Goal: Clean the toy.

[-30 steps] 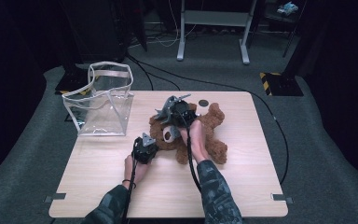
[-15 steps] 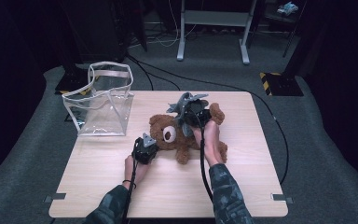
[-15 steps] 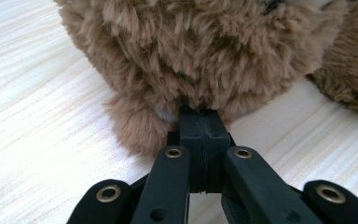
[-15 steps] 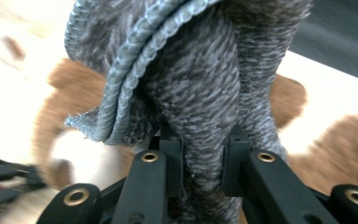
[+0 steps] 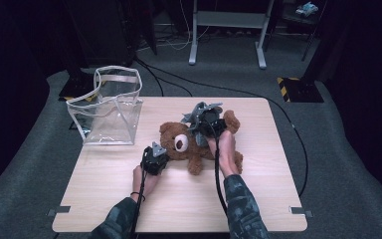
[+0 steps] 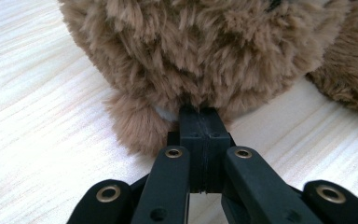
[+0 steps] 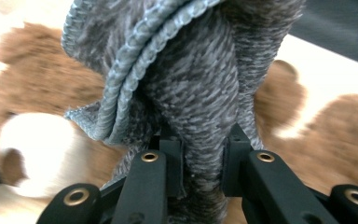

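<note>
The left tongs [image 6: 200,122] pinch the teddy bear's [image 5: 179,142] fur mid-tabletop [image 5: 258,199]; the right tongs [image 7: 200,140] squeeze a grey cloth [image 7: 191,70].

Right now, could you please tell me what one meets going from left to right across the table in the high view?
Clear bag → left gripper, shut on the teddy bear's fur → teddy bear's head → right gripper, holding a grey knitted cloth over the bear.
</note>
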Demonstrator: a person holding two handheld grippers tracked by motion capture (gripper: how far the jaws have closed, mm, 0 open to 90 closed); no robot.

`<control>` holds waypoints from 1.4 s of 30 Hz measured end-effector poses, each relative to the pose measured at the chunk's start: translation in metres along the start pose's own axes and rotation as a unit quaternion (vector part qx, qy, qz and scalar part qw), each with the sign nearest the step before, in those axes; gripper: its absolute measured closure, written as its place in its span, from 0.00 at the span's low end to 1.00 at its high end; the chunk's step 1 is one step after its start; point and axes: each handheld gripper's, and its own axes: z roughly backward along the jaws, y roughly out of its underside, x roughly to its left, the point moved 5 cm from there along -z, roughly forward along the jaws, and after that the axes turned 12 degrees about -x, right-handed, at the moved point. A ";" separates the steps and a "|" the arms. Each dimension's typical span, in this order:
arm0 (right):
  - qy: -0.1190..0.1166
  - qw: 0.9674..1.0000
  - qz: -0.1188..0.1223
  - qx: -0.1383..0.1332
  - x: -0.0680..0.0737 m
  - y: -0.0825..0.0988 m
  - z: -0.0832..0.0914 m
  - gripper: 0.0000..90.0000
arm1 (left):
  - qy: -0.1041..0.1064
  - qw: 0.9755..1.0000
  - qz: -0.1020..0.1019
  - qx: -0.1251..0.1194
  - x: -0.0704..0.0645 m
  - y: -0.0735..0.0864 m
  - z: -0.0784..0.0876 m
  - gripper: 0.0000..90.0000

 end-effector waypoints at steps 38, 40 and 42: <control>0.104 0.994 -0.014 -0.008 -0.058 -0.005 0.001 0.84 | -0.004 1.000 -0.006 -0.003 -0.001 0.000 -0.001 1.00; 0.122 0.992 -0.025 -0.007 -0.072 0.000 0.006 0.84 | -0.006 1.000 -0.006 -0.004 -0.001 0.000 -0.001 1.00; 0.140 0.990 -0.033 -0.005 -0.082 0.003 0.010 0.84 | -0.006 1.000 -0.007 -0.004 -0.001 0.000 -0.001 1.00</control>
